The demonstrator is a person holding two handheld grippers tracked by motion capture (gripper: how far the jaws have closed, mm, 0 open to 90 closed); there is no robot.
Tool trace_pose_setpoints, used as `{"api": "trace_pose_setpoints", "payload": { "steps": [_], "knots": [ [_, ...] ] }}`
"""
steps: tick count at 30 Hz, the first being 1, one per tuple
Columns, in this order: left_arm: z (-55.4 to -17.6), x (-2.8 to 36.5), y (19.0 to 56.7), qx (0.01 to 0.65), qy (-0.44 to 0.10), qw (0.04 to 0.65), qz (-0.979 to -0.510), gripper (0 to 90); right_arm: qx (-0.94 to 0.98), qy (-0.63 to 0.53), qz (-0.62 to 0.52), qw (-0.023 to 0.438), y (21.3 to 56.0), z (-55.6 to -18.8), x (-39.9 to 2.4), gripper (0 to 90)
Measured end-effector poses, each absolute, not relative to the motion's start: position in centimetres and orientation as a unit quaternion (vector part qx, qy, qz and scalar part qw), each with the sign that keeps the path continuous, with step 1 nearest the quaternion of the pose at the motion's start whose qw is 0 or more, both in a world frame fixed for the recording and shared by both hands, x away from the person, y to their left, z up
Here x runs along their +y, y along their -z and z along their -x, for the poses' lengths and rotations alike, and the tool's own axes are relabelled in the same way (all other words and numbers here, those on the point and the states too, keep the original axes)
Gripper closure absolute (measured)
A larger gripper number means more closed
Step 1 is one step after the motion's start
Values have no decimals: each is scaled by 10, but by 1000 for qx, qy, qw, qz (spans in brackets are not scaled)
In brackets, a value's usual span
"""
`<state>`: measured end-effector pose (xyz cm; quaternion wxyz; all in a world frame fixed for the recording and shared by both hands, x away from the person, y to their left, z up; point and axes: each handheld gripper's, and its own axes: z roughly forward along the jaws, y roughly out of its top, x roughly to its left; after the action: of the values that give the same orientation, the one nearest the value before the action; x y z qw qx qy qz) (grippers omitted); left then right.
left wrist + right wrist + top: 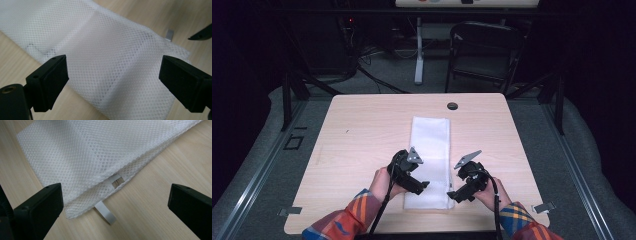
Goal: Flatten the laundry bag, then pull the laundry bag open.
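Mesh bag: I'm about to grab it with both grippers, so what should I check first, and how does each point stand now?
1. Left gripper open: ok.
2. Right gripper open: ok.
3. Mesh bag lying flat on the table: ok.
4. Bag between the left jaws: ok, not pinched yet.
5. Pull tab within the right jaws' span: ok.
6. Bag's opening zipped shut: cannot tell.

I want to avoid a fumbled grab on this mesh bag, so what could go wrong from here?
1. The small grey zipper pull tab lies flat on the light wooden table; the open right gripper may scrape the wood and miss it.
2. The folded white mesh laundry bag is thin and layered, so the open left gripper above it might pinch one layer and unfold it.
3. Both grippers work near the bag's close end and could collide.
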<state>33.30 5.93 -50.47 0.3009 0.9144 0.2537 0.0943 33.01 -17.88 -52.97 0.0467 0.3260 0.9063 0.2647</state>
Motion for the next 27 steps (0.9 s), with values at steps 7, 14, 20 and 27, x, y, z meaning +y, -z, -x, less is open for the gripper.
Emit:
{"api": "trace_pose_setpoints", "payload": {
  "steps": [7, 14, 20, 27],
  "knots": [
    [-316, 48, 513, 227, -84, 295, -924, 88, 904, -264, -333, 50, 529, -331, -181, 0],
    [-302, 31, 528, 195, -55, 287, -936, 123, 903, -260, -339, 50, 530, -332, -183, 17],
    [-293, 18, 544, 167, -38, 270, -947, 182, 901, -259, -344, 55, 531, -332, -184, 46],
    [-291, 14, 554, 146, -21, 255, -956, 382, 904, -248, -344, 52, 533, -332, -180, 108]
  ]
}}
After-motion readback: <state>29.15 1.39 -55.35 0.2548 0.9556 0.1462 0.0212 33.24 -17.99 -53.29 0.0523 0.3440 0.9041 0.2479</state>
